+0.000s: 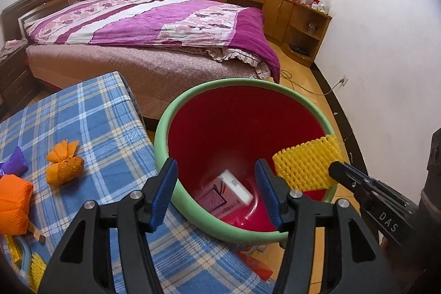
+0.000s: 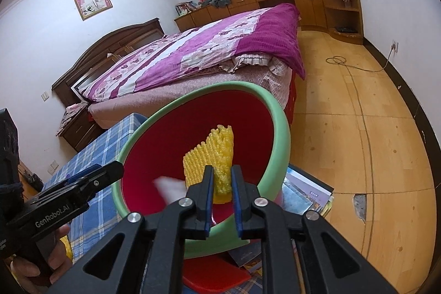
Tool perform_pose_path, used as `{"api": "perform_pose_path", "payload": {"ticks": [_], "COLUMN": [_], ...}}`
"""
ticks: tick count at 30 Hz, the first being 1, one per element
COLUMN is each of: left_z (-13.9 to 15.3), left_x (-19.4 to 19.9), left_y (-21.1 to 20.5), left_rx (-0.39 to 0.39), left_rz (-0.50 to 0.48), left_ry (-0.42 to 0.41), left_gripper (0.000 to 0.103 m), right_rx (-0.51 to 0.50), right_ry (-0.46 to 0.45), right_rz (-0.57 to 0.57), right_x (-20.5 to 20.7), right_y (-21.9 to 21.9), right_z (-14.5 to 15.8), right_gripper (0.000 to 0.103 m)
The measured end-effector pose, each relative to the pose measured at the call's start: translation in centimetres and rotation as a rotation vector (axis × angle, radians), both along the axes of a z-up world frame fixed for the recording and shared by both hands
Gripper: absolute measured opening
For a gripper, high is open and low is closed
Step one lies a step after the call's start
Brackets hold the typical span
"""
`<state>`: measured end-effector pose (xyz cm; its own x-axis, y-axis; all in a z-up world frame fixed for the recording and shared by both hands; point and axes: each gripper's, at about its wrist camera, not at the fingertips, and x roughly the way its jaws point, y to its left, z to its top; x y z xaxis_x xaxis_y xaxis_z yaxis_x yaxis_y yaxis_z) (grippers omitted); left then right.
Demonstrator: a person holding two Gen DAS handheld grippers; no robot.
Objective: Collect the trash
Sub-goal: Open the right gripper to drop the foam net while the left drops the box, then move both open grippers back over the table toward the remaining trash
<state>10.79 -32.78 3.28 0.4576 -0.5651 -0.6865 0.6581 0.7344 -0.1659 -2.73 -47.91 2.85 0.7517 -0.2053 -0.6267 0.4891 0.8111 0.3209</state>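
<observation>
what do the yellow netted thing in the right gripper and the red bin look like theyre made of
Yellow net sleeve: looks like soft foam mesh, matte, with an open ribbed lattice that squashes between the right gripper fingers. Bin: probably moulded plastic, with a smooth, slightly glossy red wall and a matte green rim.

Bin (image 2: 281,128) mouth open below; left tool (image 2: 110,170) crowds rim.

blurred: white box lying in the green-rimmed red plastic bin (image 2: 278,126), a white smear in the right wrist view | cut off: orange foam net (image 1: 12,207) at left edge | hidden: lower end of yellow foam net sleeve (image 2: 212,156) between right gripper (image 2: 222,185) fingers | printing on white box (image 1: 234,190) too small
</observation>
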Motion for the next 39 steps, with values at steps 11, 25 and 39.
{"api": "perform_pose_path", "payload": {"ticks": [11, 25, 39], "left_z": [0.6, 1.8, 2.9], "left_x": [-0.1, -1.7, -2.7], "left_y": [2.1, 7.7, 15.1], "left_rx": [-0.014, -0.041, -0.005], "left_rz": [0.036, 0.14, 0.3], "left_ry": [0.029, 0.034, -0.007], "left_gripper": [0.059, 0.059, 0.06], "right_rx": [0.01, 0.015, 0.019], "right_ry": [-0.014, -0.035, -0.029], "right_rz": [0.006, 0.028, 0.118], "right_x": [-0.3, -1.2, -0.8], "right_y": [0.6, 3.1, 7.7], "right_z": [0.4, 1.8, 2.6], "right_gripper": [0.046, 0.073, 0.085]}}
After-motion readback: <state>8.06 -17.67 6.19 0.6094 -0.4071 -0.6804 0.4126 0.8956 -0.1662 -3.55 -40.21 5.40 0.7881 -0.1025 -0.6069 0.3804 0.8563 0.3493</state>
